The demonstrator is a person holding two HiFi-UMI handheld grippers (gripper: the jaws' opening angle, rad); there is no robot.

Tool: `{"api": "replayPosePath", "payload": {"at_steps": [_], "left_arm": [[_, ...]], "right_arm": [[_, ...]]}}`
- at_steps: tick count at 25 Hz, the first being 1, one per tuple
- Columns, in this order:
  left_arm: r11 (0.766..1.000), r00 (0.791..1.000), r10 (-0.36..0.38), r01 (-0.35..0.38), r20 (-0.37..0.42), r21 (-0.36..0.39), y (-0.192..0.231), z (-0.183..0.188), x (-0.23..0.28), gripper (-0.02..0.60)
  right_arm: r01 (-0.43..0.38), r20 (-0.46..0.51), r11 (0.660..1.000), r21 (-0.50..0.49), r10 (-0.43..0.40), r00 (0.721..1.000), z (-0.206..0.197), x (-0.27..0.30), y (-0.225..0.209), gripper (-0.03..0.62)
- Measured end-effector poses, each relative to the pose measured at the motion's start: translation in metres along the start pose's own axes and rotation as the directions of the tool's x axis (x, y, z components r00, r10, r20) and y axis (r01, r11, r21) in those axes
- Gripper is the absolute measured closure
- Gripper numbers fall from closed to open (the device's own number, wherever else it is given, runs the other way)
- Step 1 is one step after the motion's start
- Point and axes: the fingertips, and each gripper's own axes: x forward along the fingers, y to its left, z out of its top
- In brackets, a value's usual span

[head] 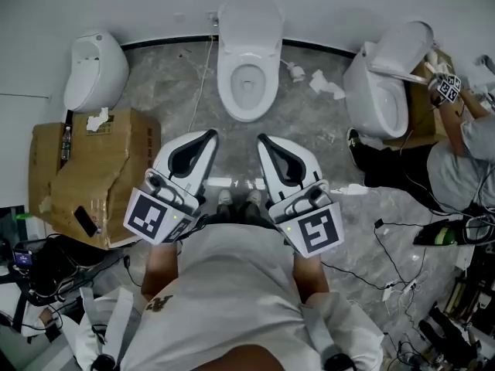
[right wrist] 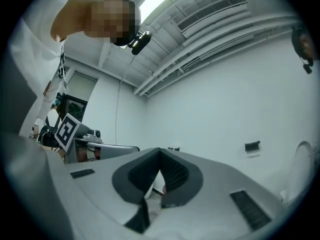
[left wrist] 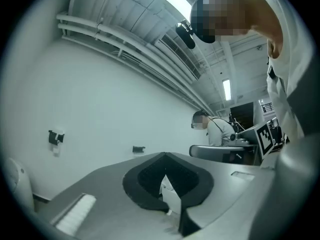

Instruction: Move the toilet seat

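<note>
A white toilet (head: 249, 60) stands against the far wall in the head view, straight ahead of me. Its bowl is uncovered, and a white lid or seat (head: 249, 18) is raised at the back. My left gripper (head: 210, 134) and right gripper (head: 261, 137) are held side by side close to my body, short of the toilet and touching nothing. Both are shut and hold nothing. In the left gripper view the left gripper (left wrist: 165, 155) shows closed black pads against a bare wall. The right gripper view shows the right gripper (right wrist: 160, 150) the same way.
A second white fixture (head: 94, 69) and a torn cardboard box (head: 93, 168) are at the left. At the right another person (head: 456, 161) works at a third toilet (head: 383, 83). Paper scraps (head: 325, 83) lie on the floor, and cables (head: 402, 253) at the lower right.
</note>
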Motion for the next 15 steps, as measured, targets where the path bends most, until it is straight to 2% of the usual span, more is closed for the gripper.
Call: {"api": "replayPosePath", "payload": {"at_steps": [8,15], "left_arm": [[0.999,0.999,0.045,-0.045,-0.009,0.016,-0.015,-0.005,0.016,0.58],[0.998,0.997,0.068,-0.068,-0.021,0.003,-0.007,-0.009,0.023,0.58]], "right_arm": [[-0.025,-0.008,0.999,0.022,0.025,1.0,-0.01,-0.012,-0.02,0.594],[-0.053,-0.015,0.998,0.027,0.053,0.998,-0.01,-0.003,-0.026,0.594]]}}
